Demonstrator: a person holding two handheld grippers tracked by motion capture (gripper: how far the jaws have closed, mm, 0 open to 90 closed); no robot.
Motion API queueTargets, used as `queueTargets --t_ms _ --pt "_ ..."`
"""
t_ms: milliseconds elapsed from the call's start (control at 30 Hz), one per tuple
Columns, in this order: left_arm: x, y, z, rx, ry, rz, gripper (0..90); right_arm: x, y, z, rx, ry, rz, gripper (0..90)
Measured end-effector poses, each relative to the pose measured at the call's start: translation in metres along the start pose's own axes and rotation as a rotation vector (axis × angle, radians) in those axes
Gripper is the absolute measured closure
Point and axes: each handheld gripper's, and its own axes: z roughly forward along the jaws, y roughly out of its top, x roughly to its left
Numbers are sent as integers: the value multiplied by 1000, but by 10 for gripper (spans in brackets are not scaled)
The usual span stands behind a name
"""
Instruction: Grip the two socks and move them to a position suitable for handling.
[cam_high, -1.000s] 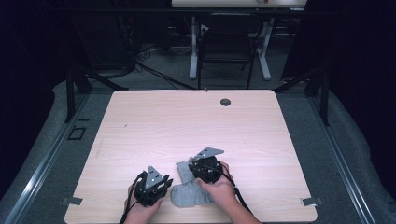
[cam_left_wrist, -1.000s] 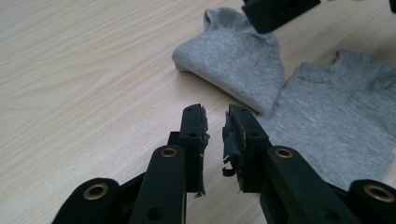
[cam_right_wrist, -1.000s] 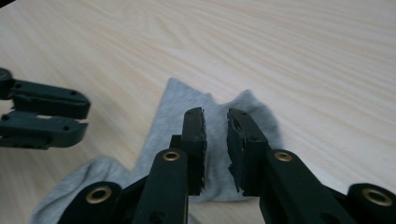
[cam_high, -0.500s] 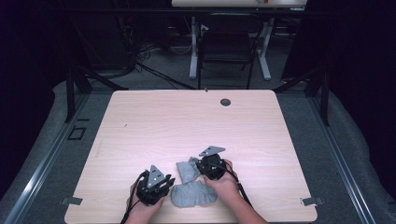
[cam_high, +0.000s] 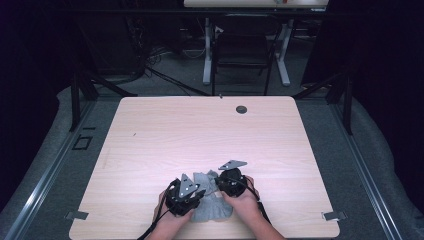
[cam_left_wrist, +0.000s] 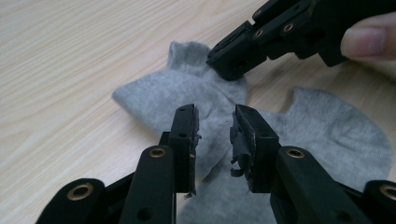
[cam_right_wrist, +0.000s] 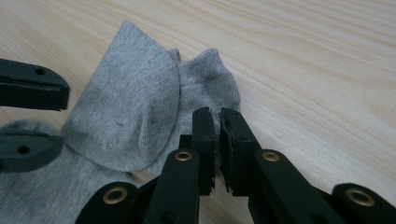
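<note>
Pale wooden bench (cam_high: 200, 135) carries my grey socks (cam_high: 212, 207) crumpled at its near edge. On the left, my left tongs (cam_left_wrist: 215, 128) have just been opening and stand spread over the fabric. My right tongs (cam_right_wrist: 217, 135) have been closing and pinch a sock's edge.

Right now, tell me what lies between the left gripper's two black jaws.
In the left gripper view, the left gripper has its jaws apart over the grey knitted sock. Sock fabric shows in the gap; the pads do not press it.
</note>
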Motion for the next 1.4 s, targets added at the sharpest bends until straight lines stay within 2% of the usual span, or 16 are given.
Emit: queueTargets --t_ms 133,200,333,433,467,700,867,1033,1100,1267,1400 --pt "-5 4 8 -7 12 3 644 0 -1 0 -12 0 5 846" --pt "-7 5 13 -2 13 1 639 0 -2 0 -14 1 9 848" --pt "-9 3 21 20 42 14 648 0 -3 -1 -12 -1 3 851" --pt "-8 1 24 31 55 15 713 0 -3 0 -24 -1 8 853" --pt "-8 1 24 33 58 13 777 0 -4 -1 -19 -2 4 855" --pt "-3 0 21 44 60 18 888 0 -5 -2 -21 -5 4 860" --pt "8 0 11 28 76 -2 887 -1 -5 -2 -16 -7 3 860" --pt "25 -5 1 14 106 -52 886 -1 -7 -4 -28 -16 18 861" --pt "31 -8 -2 23 115 -66 886 0 -8 -4 -29 -18 23 861" --pt "40 -15 -10 48 135 -68 887 -1 -10 -7 -21 -20 16 861" --pt "48 -20 -20 40 156 -72 831 -3 -11 -9 -18 -21 22 859"
